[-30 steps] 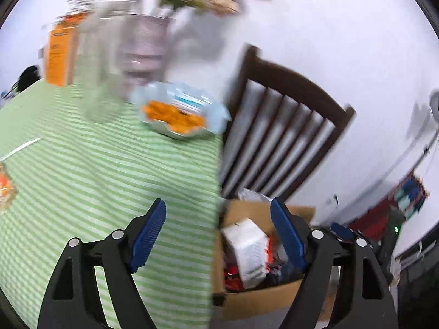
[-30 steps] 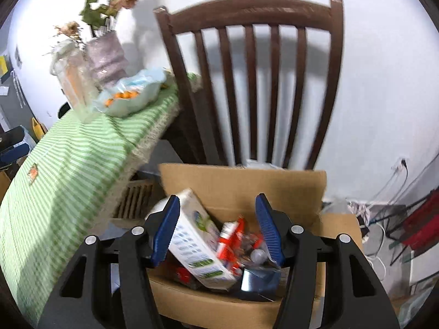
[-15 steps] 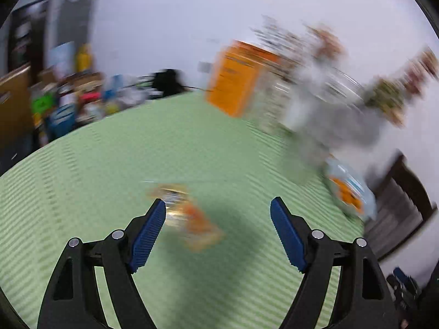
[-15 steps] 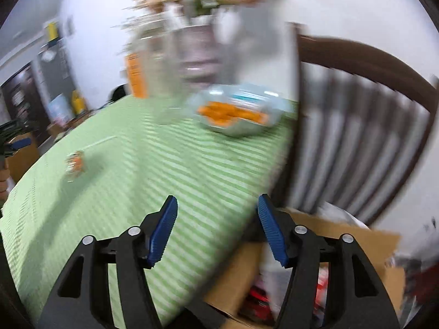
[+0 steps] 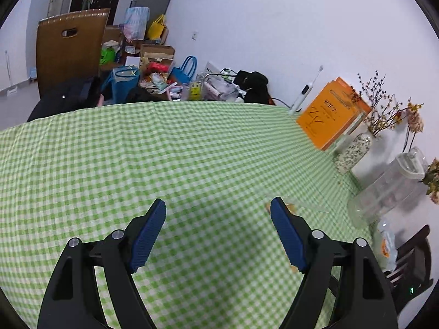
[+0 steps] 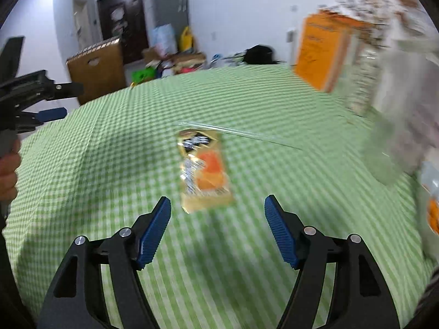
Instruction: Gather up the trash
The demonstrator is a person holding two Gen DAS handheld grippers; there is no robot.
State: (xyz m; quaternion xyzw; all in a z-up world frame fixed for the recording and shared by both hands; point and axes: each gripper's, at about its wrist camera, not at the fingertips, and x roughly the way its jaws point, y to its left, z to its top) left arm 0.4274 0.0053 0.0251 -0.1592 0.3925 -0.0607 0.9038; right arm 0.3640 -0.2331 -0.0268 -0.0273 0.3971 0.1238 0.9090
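1. Green-and-white checked cloth covers the surface (image 6: 109, 164).
2. Orange book (image 5: 329, 115) leans upright near the wall, beside a clear jug (image 5: 389, 186).
3. Left gripper (image 5: 218, 211) hangs over bare cloth, jaws wide, empty.
4. Right gripper (image 6: 216, 208): jaws opening, nothing between them.
5. Snack wrapper (image 6: 204, 170) lies flat just ahead of the right gripper, with a thin clear strip (image 6: 241, 134) beyond.

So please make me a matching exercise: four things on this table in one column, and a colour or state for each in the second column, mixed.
Things:
1. snack wrapper
2. book
3. tablecloth
4. right gripper

Descriptions:
A. green and white checks
B. jaws opening, nothing between them
C. orange, standing against the wall
D. lying flat, gold and orange

Pairs: 1-D, 2-C, 3-A, 4-B
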